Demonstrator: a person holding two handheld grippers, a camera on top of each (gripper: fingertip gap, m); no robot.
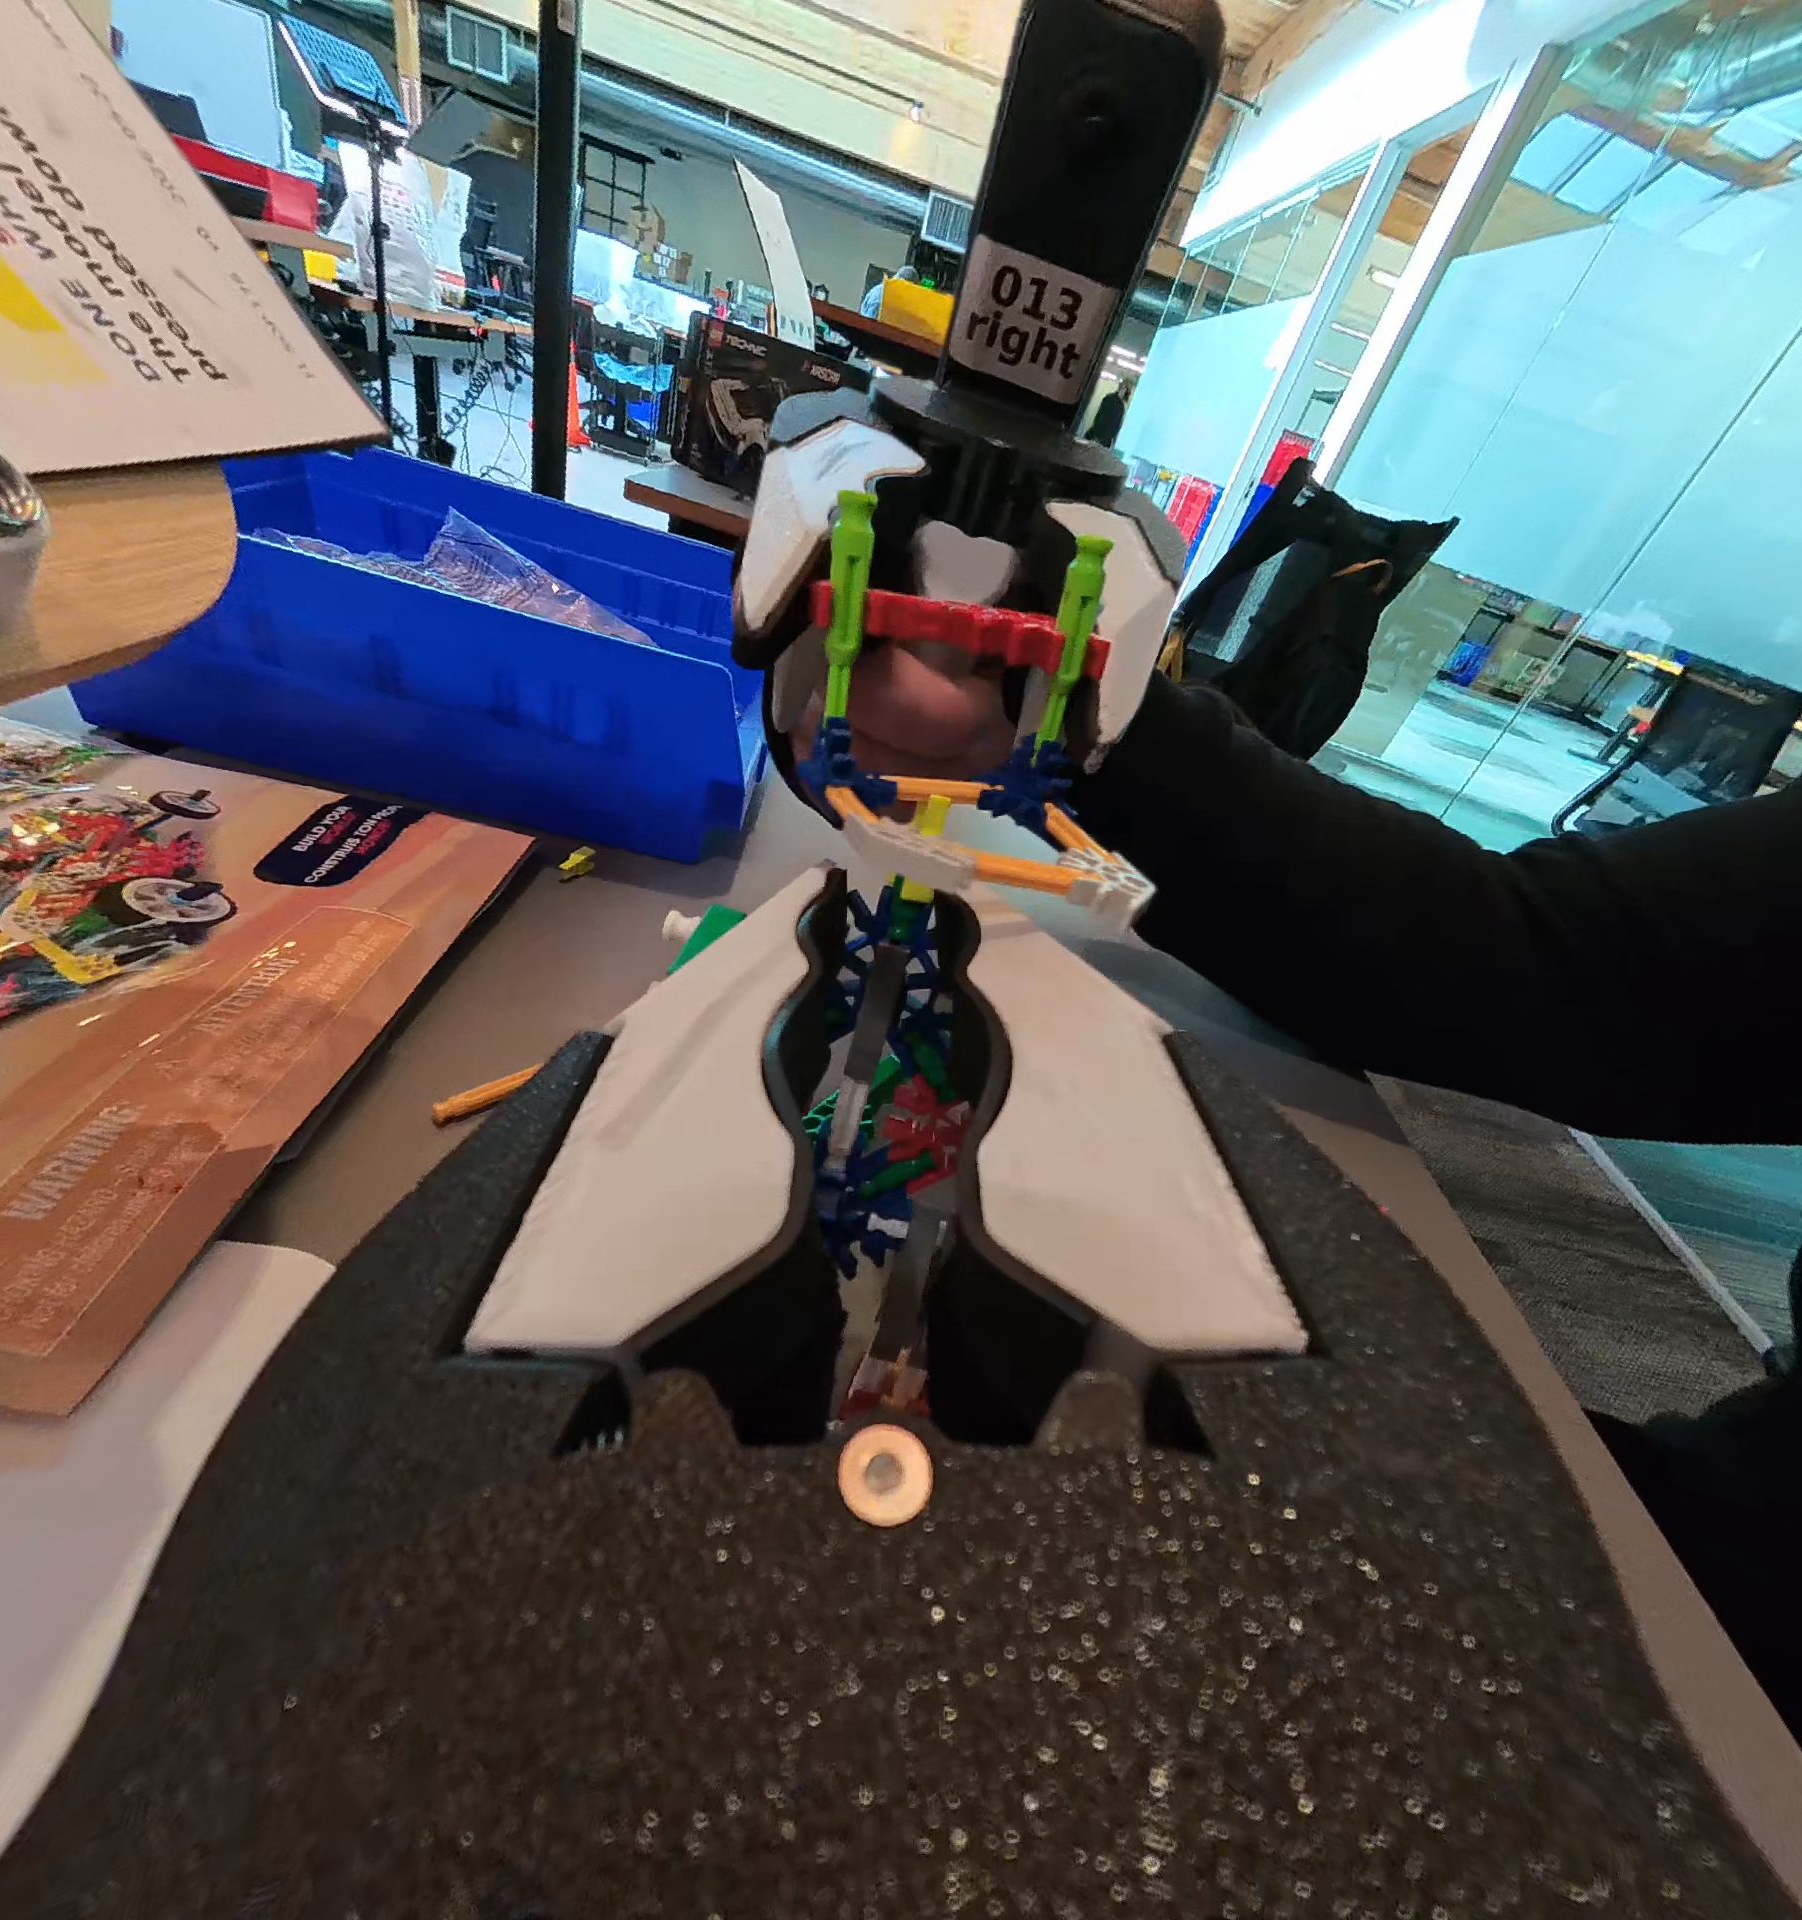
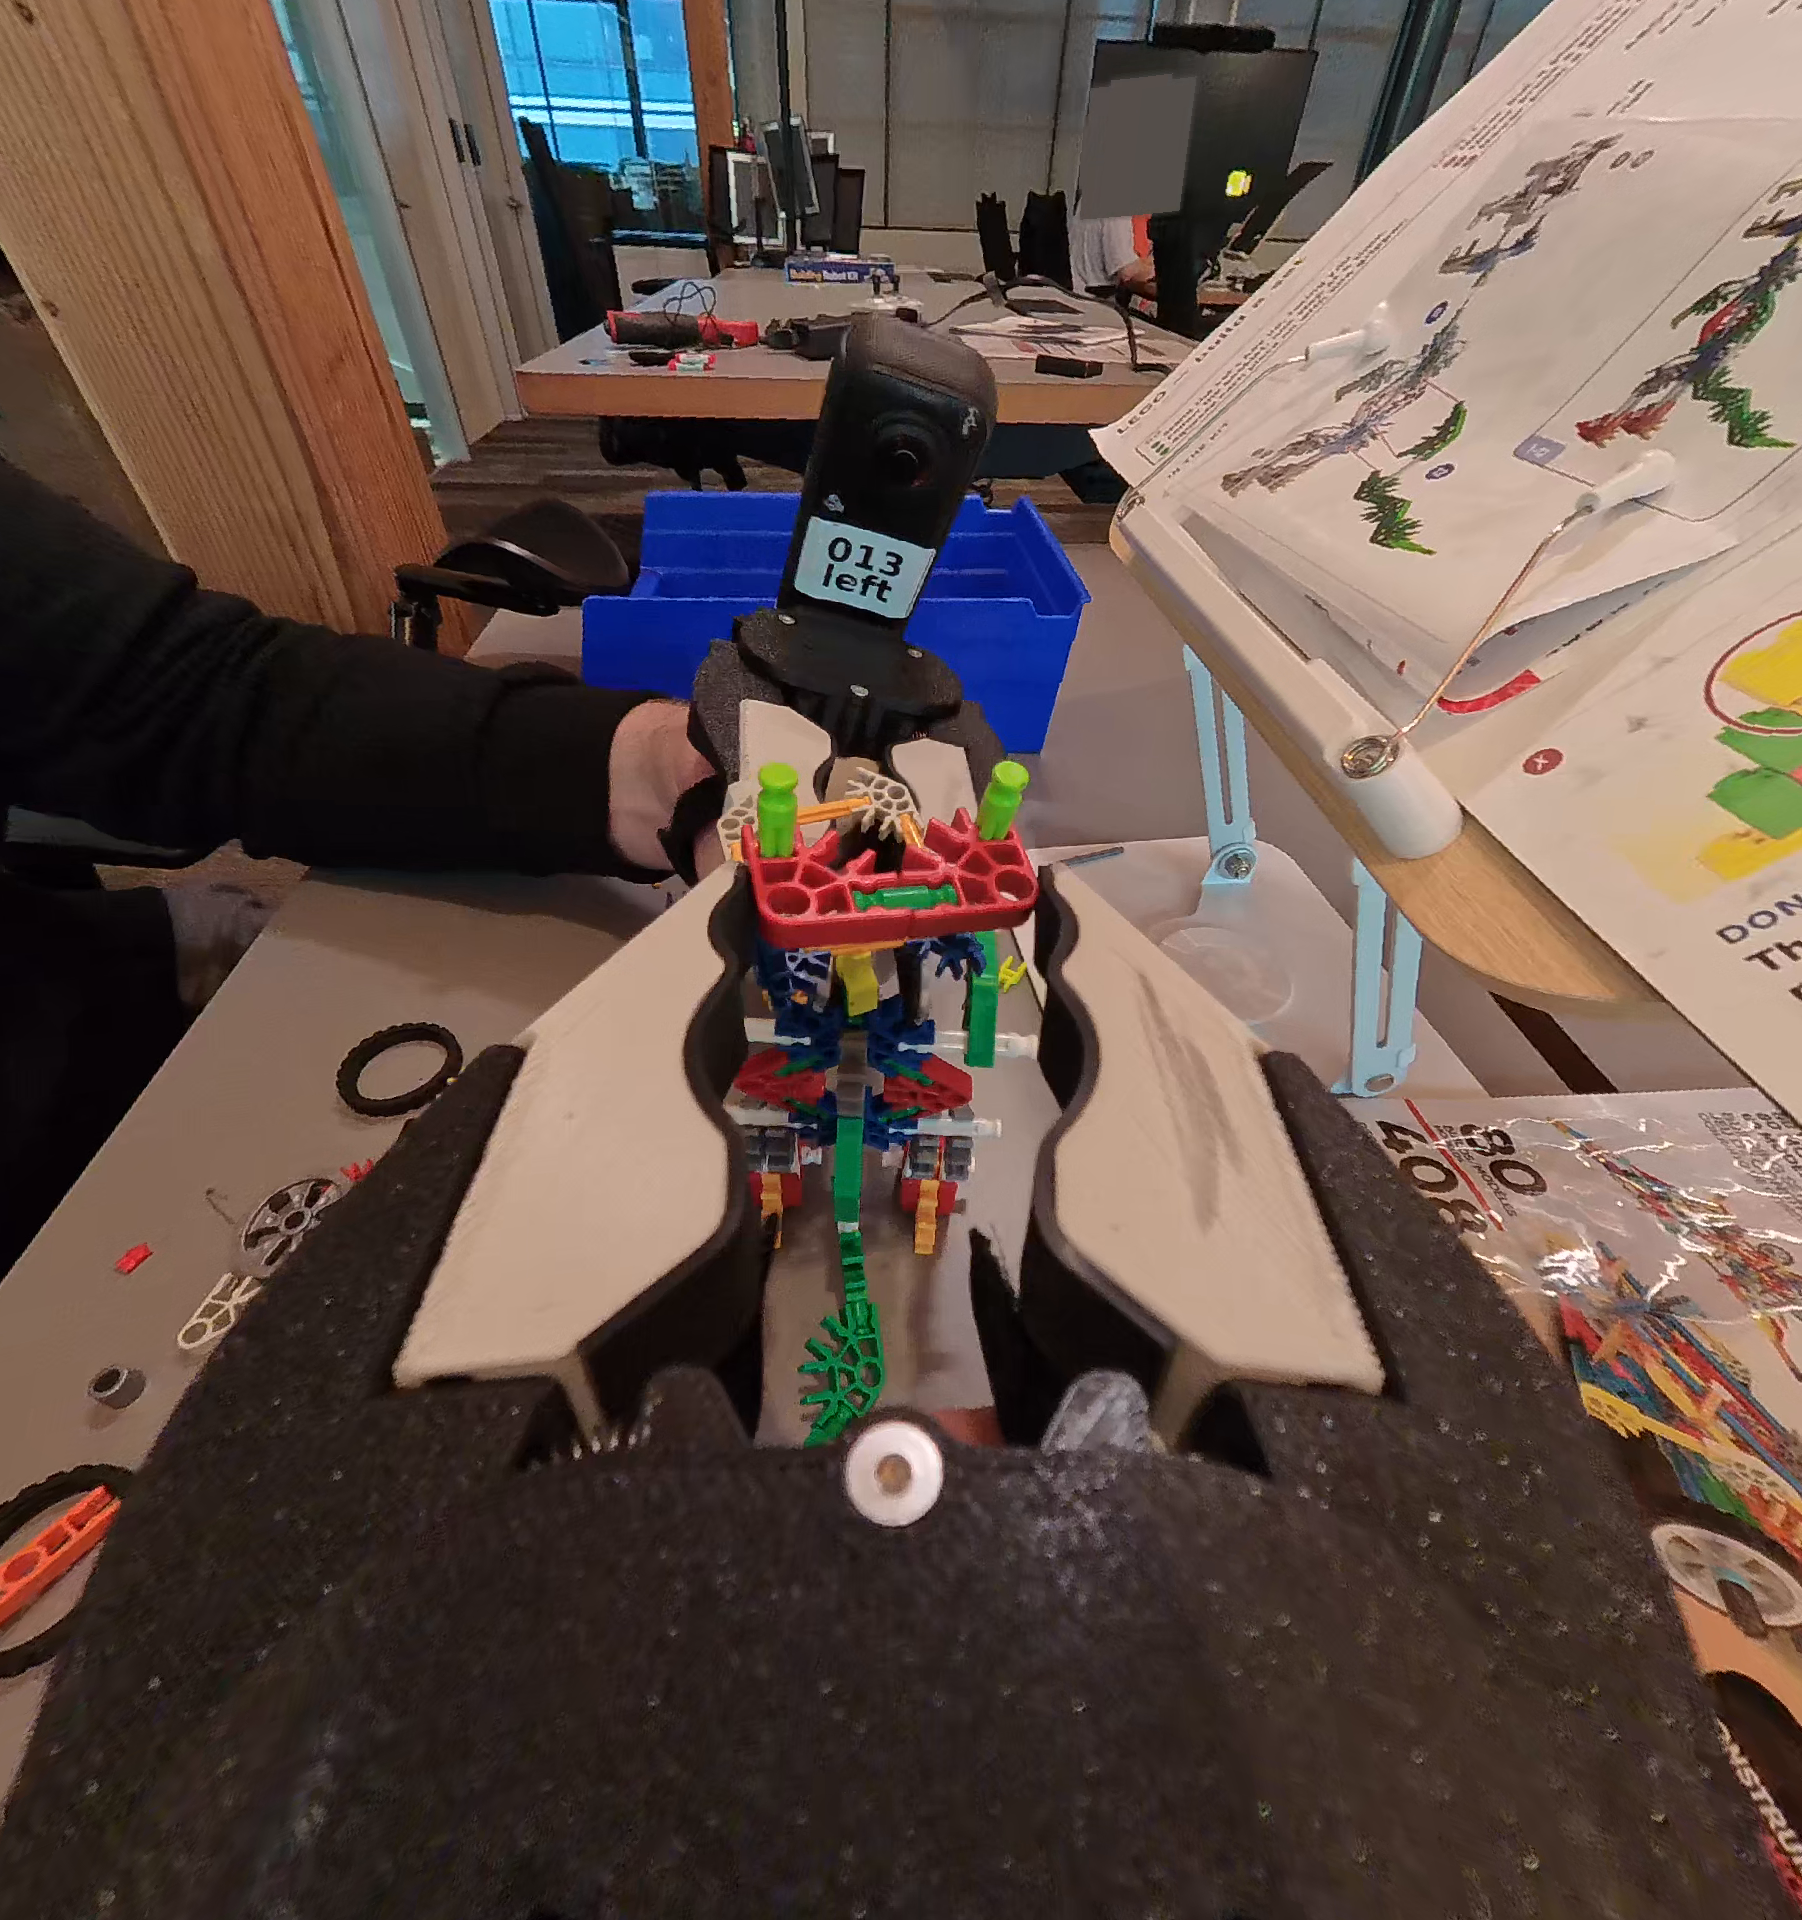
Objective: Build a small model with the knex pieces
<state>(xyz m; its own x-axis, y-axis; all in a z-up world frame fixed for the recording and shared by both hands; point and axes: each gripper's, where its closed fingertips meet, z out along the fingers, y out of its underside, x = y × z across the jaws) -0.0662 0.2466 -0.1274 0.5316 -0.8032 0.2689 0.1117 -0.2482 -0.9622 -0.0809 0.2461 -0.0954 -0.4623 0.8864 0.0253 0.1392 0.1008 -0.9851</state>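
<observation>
Left tool: our left tool (image 1: 881,935) is closed on the lower body of the rod-and-connector model (image 2: 866,1049), its white fingers (image 1: 689,1132) pinching in from both sides.
Right tool: our right tool (image 2: 876,925) faces the left one head-on; its fingers (image 2: 606,1153) sit either side of the red plate (image 2: 892,899) at the model's top. They look to be pressing on its ends, yet we cannot tell for certain that they grip it.
Model: held between the two tools above the grey tabletop (image 2: 284,997) – not resting on it. Two lime pegs (image 2: 777,805) stand up from the red plate; a green branching piece (image 2: 845,1351) hangs at the near end in the right wrist view.
Key relation: the model's long axis runs along the line joining the tools, so each tool meets one end. Our left has the body, our right the red plate end.
Surroundings: a blue bin (image 1: 481,644) sits toward the far edge of the tabletop; a printed box flap (image 1: 201,1039) lies at the left edge in the left wrist view; loose black tyres (image 2: 398,1065) and small parts lie at the left in the right wrist view – beside an instruction stand (image 2: 1499,436) on the other side.
</observation>
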